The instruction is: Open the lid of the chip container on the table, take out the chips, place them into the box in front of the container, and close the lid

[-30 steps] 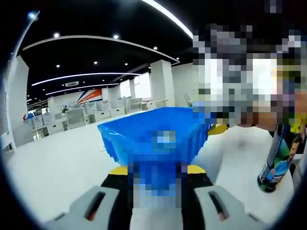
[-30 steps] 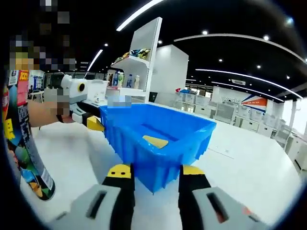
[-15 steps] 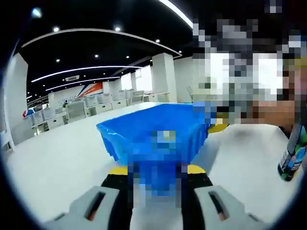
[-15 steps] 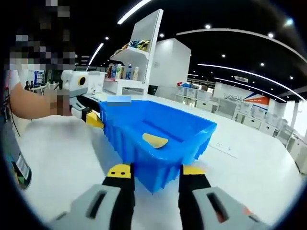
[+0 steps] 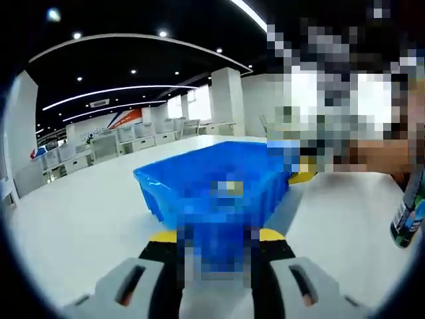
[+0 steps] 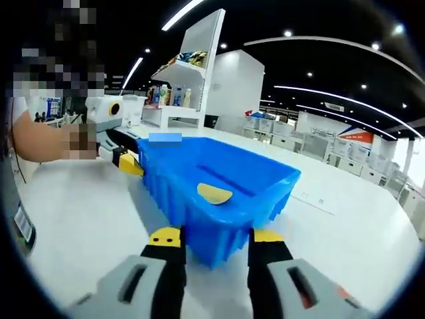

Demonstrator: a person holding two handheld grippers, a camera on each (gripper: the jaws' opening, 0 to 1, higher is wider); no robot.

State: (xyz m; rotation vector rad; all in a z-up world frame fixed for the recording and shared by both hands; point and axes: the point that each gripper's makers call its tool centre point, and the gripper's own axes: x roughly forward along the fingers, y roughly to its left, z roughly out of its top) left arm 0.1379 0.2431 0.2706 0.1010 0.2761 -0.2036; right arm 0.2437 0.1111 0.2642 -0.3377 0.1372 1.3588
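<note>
1. Chip container point(image 5: 408, 216) stands on the white table point(image 5: 80, 219) at the far right edge of the left gripper view. Its top is cut off, so the lid cannot be seen. A bit of it also shows at the left edge of the right gripper view.
2. One yellow chip point(image 6: 214, 193) lies inside the blue box point(image 6: 219, 183).
3. The blue box sits on the table, right in front of both grippers.
4. The left gripper point(image 5: 216, 247) has its jaws apart, with nothing between them. A corner of the box is close to the jaw tips.
5. The right gripper point(image 6: 216, 247) also has its jaws apart and holds nothing. The near corner of the box sits between its yellow tips.
6. In the right gripper view, the left gripper comes in from the left, near the far side of the box, with a person's arm point(image 6: 40, 143) behind it.
7. A white shelf point(image 6: 182, 93) with bottles stands behind the table.
</note>
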